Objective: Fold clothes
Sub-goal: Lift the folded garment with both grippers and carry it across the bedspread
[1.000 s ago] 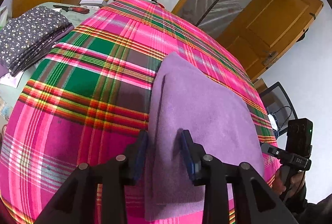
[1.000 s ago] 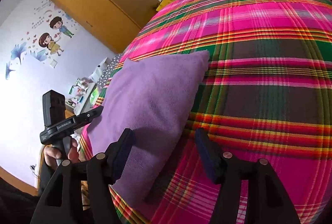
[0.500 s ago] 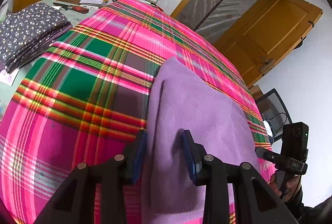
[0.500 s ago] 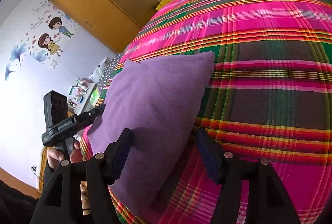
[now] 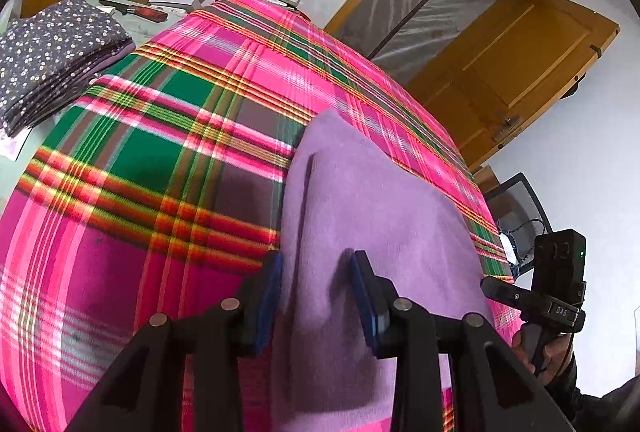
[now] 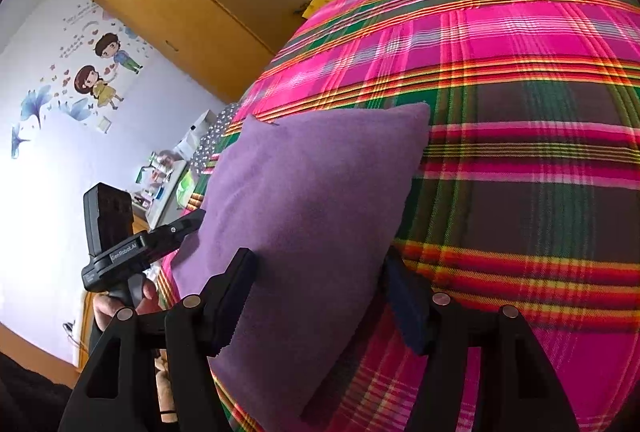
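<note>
With the purple cloth lying flat on the plaid bed, both grippers straddled its near corners, jaws open; closing evenly would suit folding.

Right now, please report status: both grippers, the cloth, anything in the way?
Left gripper open, astride purple cloth's left edge. Right gripper open, astride its right edge. Cloth folded, flat on plaid blanket. Nothing in the way.

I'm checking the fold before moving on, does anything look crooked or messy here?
Nothing stands out. The purple cloth lies folded on the plaid cover, both grippers open around its near edge.
</note>
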A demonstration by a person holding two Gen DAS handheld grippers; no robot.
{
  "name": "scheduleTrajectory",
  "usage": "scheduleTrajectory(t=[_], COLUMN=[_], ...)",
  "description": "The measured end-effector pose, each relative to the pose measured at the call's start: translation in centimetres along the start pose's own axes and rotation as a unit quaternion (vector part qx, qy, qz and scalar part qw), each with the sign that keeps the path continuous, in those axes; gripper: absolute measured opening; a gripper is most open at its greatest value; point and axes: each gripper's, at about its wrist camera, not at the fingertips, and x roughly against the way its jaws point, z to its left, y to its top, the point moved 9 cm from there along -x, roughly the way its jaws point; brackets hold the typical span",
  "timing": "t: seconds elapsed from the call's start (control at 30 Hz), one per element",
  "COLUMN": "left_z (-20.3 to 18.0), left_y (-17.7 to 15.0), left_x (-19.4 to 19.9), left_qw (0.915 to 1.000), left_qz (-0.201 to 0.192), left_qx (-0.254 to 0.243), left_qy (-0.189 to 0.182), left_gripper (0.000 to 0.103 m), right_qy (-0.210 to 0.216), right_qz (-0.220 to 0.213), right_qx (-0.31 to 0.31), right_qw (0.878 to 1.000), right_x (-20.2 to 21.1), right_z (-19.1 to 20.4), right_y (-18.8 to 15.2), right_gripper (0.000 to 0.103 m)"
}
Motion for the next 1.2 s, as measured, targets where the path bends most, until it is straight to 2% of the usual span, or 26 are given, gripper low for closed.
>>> scheduleTrajectory(t=[0.7, 0.87, 0.97, 1.1, 1.2], left_z=[-0.1, 0.1, 0.3, 0.5, 0.9], left_y=[0.2, 0.9, 0.8, 0.2, 0.5], left_x=[-0.5, -1.2, -1.2, -0.7, -0.7], left_qw=[0.9999, 0.9990, 0.9986, 0.9983, 0.9975], left_qz=[0.011, 0.013, 0.016, 0.019, 0.020], left_qx=[0.007, 0.022, 0.028, 0.031, 0.041], left_qy=[-0.012, -0.036, -0.041, -0.045, -0.054], left_gripper=[0.035, 0.034, 0.032, 0.030, 0.029], right_qy=[0.054, 0.058, 0.057, 0.056, 0.059], right_qz=[0.009, 0.007, 0.009, 0.014, 0.013], right_qx=[-0.025, -0.031, -0.033, -0.035, -0.040], right_qw=[0.998, 0.998, 0.998, 0.998, 0.997], right_x=[-0.9, -1.5, -1.5, -1.2, -1.3], right_z=[0.7, 0.8, 0.8, 0.5, 0.3], right_y=[0.1, 0.7, 0.6, 0.1, 0.2], right_gripper=[0.067, 0.067, 0.065, 0.056, 0.055])
